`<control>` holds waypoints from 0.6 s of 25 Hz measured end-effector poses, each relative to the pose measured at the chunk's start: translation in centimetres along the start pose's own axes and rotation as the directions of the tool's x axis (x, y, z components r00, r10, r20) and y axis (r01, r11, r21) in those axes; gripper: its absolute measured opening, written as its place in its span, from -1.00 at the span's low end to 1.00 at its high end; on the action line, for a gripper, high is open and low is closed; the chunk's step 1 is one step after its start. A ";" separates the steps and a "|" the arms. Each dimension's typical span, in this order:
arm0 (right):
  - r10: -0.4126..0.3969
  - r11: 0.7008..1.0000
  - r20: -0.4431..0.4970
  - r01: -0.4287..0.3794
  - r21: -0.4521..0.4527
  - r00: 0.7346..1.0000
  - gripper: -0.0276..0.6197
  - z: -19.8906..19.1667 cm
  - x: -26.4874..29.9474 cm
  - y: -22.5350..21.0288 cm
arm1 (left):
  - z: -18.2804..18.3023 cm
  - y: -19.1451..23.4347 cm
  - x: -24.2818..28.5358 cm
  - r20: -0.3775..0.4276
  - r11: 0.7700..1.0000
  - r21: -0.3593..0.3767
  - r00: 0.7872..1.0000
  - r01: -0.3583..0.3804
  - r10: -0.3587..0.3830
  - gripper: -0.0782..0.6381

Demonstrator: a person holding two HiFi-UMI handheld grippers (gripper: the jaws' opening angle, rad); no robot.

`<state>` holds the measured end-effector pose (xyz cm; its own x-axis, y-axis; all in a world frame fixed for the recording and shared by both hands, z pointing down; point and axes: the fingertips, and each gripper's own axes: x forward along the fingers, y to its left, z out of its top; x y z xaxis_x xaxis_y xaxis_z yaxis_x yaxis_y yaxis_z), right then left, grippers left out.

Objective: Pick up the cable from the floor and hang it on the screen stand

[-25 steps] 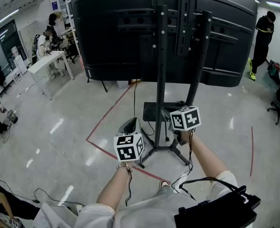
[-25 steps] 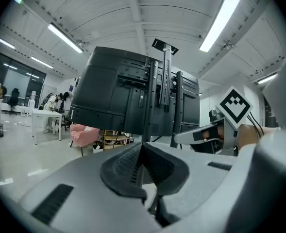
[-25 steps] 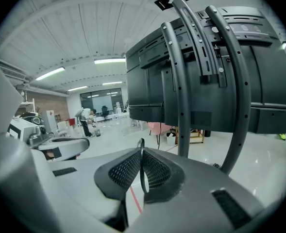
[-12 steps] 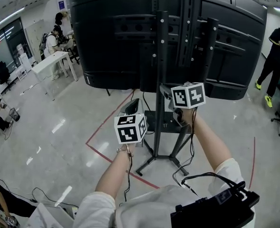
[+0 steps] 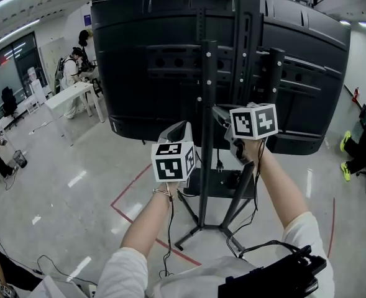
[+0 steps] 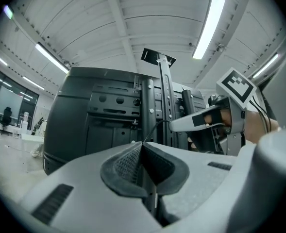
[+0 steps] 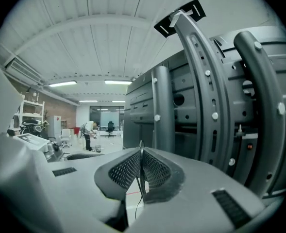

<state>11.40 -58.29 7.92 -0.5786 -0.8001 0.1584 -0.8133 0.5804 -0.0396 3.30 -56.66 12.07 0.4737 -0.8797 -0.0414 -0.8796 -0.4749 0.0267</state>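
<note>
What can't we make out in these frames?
Left gripper view: the cable, pinched in the left gripper, has its far end lost against the screen stand.
Right gripper view: the right gripper body hides the cable's lower run.
Head view: the cable between the grippers is too thin to see against the black stand.

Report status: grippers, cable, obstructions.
Left gripper and right gripper both shut on cable. Cable up beside screen stand posts, not yet hung. No obstruction seen.

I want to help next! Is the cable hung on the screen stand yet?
Not yet. Picking up looks done: the left tongs and right tongs both pinch the cable, raised beside the stand. Hanging it there is left.
</note>
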 end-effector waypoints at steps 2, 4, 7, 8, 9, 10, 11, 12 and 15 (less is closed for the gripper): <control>0.001 1.000 0.021 -0.001 -0.015 1.000 -0.83 1.7 -0.2 -0.3 | 1.4 -0.1 0.8 0.016 1.000 0.001 1.000 0.000 0.000 -0.79; 0.004 0.999 0.041 -0.003 -0.032 0.999 -0.83 3.6 -0.4 -0.3 | 2.8 -0.4 1.5 0.027 1.000 0.005 1.000 0.003 -0.003 -0.78; 0.007 0.998 0.071 -0.003 -0.059 0.997 -0.83 6.3 -0.7 -0.3 | 4.4 -0.8 2.4 0.042 1.000 0.009 0.999 0.007 -0.007 -0.78; 0.006 0.998 0.081 -0.001 -0.067 0.997 -0.83 7.1 -0.8 -0.4 | 4.9 -0.8 2.6 0.046 1.000 0.008 0.999 0.008 -0.008 -0.78; 0.005 0.997 0.088 0.002 -0.073 0.996 -0.83 7.9 -0.9 -0.4 | 5.3 -0.9 2.8 0.049 1.000 0.006 0.999 0.009 -0.009 -0.78; 0.003 0.997 0.094 0.004 -0.077 0.996 -0.83 8.6 -1.0 -0.5 | 5.6 -0.9 3.0 0.051 1.000 0.005 0.999 0.009 -0.009 -0.78; 0.002 0.997 0.098 0.006 -0.079 0.995 -0.83 9.2 -1.1 -0.7 | 6.0 -0.9 3.1 0.053 1.000 0.006 0.999 0.008 -0.009 -0.78; 0.001 0.997 0.102 0.007 -0.077 0.995 -0.83 9.9 -1.1 -0.8 | 6.4 -0.9 3.1 0.055 1.000 0.009 0.998 0.006 -0.006 -0.78; 0.006 0.998 0.113 0.001 -0.062 0.994 -0.83 11.7 -1.4 -1.1 | 7.8 -0.5 3.1 0.063 1.000 0.029 0.998 -0.011 0.009 -0.78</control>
<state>12.42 -59.64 -3.83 -0.5866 -0.8085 0.0460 -0.8086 0.5879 0.0223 4.89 -58.98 4.14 0.4623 -0.8806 -0.1045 -0.8855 -0.4647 -0.0014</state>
